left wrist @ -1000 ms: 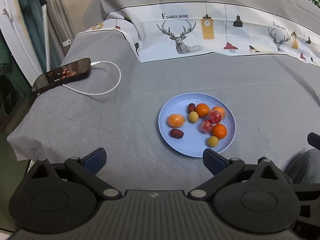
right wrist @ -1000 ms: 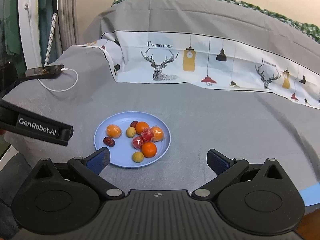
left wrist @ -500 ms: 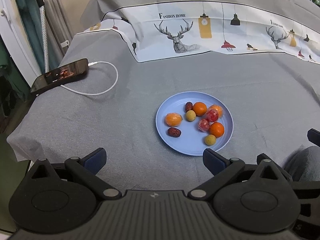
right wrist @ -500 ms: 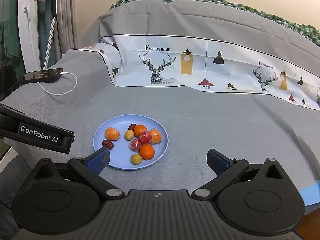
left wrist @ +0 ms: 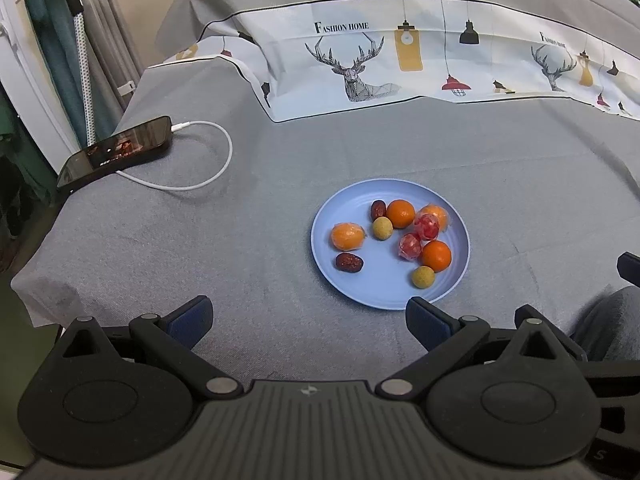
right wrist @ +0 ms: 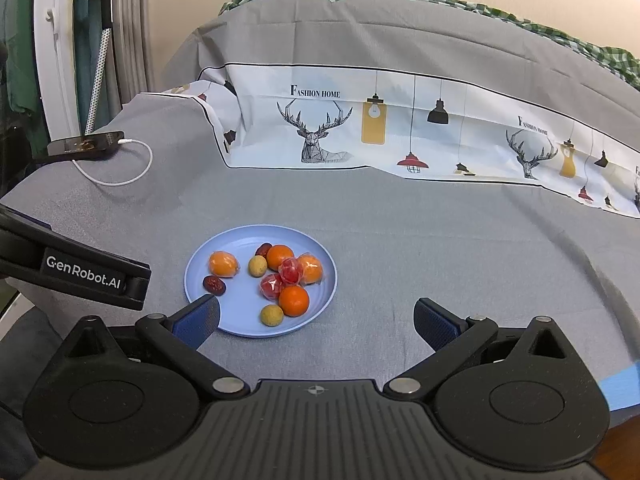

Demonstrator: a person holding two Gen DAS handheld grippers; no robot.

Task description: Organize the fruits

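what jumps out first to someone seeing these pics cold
The eye lands on the light blue plate in the middle of the grey cloth, scattered with small bright fruits: oranges, red wrapped pieces, dark dates and yellowish balls. Behind it runs a white fabric band printed with deer and lamps, and a phone on a white charging cable lies at the cloth's far left. Both grippers hover open near the plate.

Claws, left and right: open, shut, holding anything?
Left claw: open, holding nothing.
Right claw: open, holding nothing.
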